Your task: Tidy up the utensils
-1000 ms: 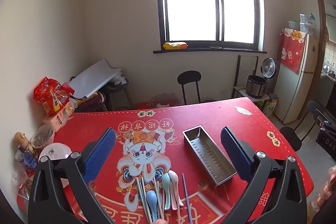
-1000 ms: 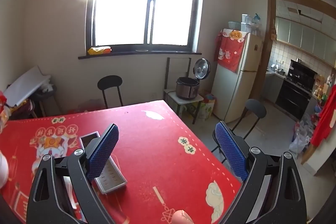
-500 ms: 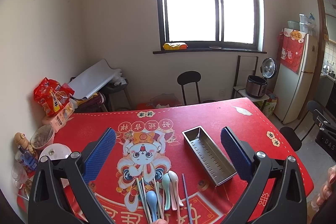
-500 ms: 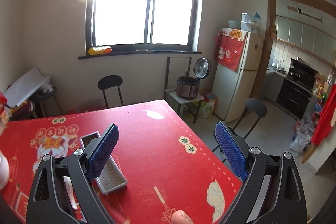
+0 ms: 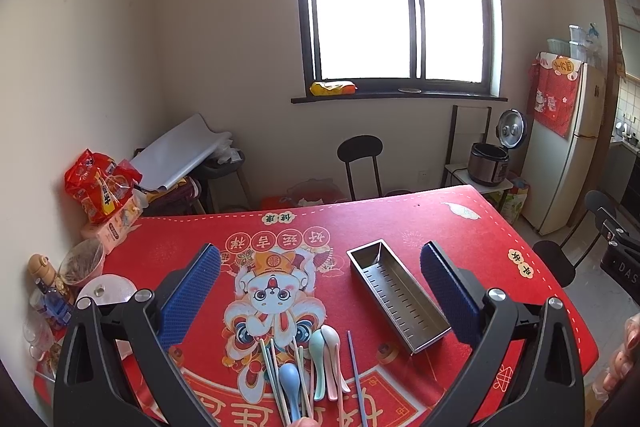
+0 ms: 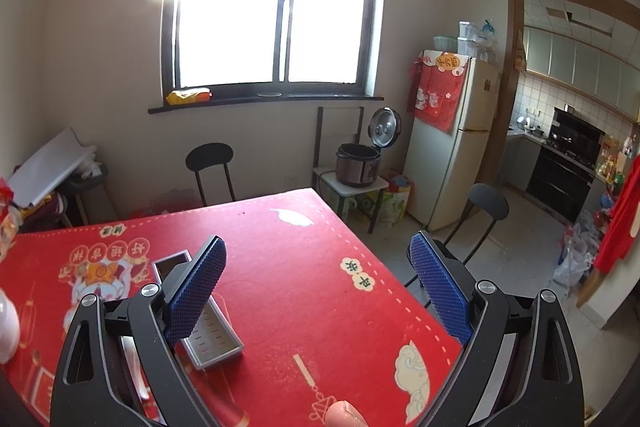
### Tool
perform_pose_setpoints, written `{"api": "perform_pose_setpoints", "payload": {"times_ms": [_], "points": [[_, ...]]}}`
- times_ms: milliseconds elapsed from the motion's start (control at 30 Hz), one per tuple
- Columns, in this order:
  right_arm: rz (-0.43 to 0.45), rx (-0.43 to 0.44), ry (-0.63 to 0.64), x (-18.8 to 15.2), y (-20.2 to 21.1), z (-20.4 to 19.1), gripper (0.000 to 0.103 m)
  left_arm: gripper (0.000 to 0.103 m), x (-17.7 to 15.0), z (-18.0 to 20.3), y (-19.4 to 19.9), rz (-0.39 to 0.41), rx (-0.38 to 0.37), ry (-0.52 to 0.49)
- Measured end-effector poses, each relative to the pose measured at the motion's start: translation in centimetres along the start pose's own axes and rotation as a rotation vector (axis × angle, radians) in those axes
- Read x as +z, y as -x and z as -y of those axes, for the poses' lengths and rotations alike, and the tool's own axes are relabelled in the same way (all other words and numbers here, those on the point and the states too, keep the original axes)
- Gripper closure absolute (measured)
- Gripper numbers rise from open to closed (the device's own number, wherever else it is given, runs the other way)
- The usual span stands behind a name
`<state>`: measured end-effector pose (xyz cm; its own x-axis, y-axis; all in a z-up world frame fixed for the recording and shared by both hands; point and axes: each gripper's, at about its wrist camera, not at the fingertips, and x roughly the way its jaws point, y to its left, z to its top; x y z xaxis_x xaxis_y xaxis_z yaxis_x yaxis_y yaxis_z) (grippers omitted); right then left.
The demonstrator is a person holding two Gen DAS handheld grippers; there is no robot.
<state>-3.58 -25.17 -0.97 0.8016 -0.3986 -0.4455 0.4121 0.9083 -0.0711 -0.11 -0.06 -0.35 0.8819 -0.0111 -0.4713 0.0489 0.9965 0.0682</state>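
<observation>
Both grippers, left gripper (image 5: pixel 320 291) and right gripper (image 6: pixel 318 285), wide open and empty; lower left squarely over spoons (image 5: pixel 326 359) just below it, tray (image 5: pixel 396 293) right.

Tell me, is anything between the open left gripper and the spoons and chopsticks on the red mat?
Nothing visible: the left gripper hangs open above the pastel plastic spoons and chopsticks, with only bare mat between.

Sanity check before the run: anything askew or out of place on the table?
Nothing damaged or spilled. The spoons and chopsticks lie loose on the red mat, beside the empty steel tray, which sits diagonal.
</observation>
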Motion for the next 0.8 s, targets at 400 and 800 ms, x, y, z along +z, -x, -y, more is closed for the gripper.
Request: {"api": "perform_pose_setpoints", "payload": {"times_ms": [400, 800], "points": [[-0.007, 0.010, -0.023, -0.03, -0.03, 0.52, 0.013, 0.005, -0.03, 0.06, 0.01, 0.000, 0.001, 0.000], [-0.011, 0.010, -0.020, 0.24, 0.04, 0.49, 0.013, 0.005, 0.00, 0.10, 0.01, 0.000, 0.001, -0.001]]}}
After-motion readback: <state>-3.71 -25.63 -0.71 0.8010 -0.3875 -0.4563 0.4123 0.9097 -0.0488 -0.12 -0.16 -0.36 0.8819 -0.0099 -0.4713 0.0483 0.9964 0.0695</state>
